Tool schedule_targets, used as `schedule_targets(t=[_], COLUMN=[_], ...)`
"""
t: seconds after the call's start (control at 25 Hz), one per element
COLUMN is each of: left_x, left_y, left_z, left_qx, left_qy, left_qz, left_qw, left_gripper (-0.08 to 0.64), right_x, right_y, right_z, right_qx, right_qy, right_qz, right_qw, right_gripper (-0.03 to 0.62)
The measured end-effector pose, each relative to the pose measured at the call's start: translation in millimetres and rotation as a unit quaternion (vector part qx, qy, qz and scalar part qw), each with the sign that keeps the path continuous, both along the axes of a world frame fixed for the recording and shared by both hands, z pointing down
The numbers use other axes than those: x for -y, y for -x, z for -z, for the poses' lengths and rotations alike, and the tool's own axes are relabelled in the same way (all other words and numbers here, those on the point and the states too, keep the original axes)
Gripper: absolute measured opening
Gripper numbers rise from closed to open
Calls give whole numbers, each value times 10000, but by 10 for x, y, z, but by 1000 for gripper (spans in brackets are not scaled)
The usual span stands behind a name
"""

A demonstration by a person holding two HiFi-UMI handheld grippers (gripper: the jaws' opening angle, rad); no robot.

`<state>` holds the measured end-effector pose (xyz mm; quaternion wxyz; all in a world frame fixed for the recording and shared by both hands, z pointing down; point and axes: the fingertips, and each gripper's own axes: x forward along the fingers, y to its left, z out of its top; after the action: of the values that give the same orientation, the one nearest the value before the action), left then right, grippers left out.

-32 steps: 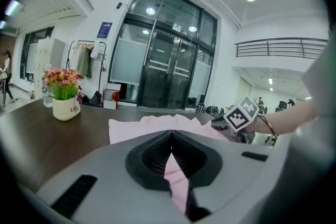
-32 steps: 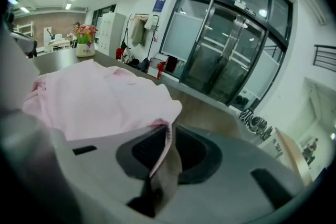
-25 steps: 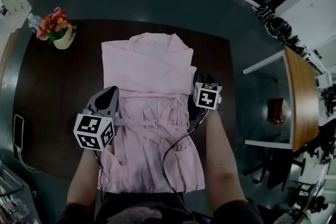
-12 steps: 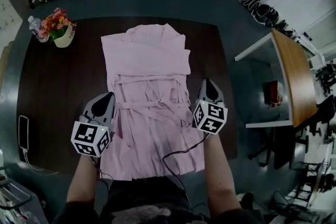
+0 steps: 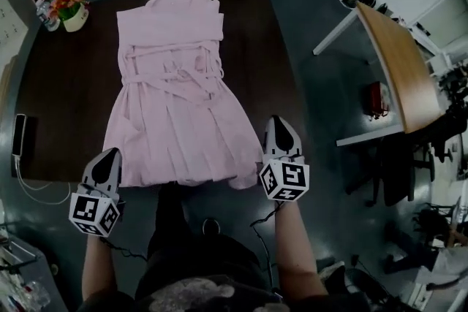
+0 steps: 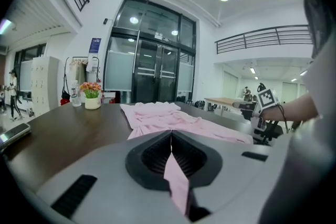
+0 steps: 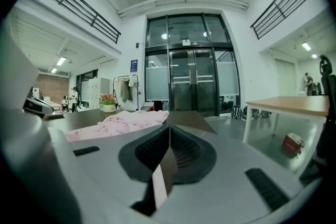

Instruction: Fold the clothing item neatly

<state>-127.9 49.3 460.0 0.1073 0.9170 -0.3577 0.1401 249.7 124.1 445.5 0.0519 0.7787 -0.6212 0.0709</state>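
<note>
Soft pink cloth garment (image 5: pixel 172 113) on dark, matt wood-grain table (image 5: pixel 66 106)

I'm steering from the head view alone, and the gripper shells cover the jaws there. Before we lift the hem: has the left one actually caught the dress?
Observer: Yes. In the left gripper view, the left gripper has its jaws shut on a strip of the pink dress.
Operator: And the other side?
Observer: The right gripper is shut as well. A thin pale strip sits between its jaws, and it looks like the same cloth.
Operator: Is the dress lying flat?
Observer: Not fully. Seen low across the table, its far end rises in rumpled folds.
</note>
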Motion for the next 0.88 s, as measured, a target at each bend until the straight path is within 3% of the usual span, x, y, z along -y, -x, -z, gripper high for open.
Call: schedule_targets(t=[0.2,0.32,0.4,0.52,0.68,0.88], left_x=[-923,-1161,-1230,-1325,-1377,-1103], left_y=[118,226,315,468,727,1068], left_z=[-239,-462,-655,-1043,-1672,-2259], left_qx=[115,460,481,448,772,670], left_qy=[114,-48,-21,240,415,394], left_qz=[160,302,394,524,722,1020], left_qw=[9997,9985,9981,9973,9935,9917], left_gripper=[9,11,12,115,238,375], right_x=[-1141,-1536,-1701,-1857,-1879,-1624], right_y=[-58,6,94,257,475,430], right_z=[-411,-837,-1156,-1633,-2239,-2574], right_qx=[156,336,482,714,873,396], right_qy=[412,901,1232,1626,1928,1749], right_qz=[-6,103,231,464,626,525], right_qw=[9990,9953,9909,9830,9753,9824], right_gripper=[-8,-3,47,122,230,308])
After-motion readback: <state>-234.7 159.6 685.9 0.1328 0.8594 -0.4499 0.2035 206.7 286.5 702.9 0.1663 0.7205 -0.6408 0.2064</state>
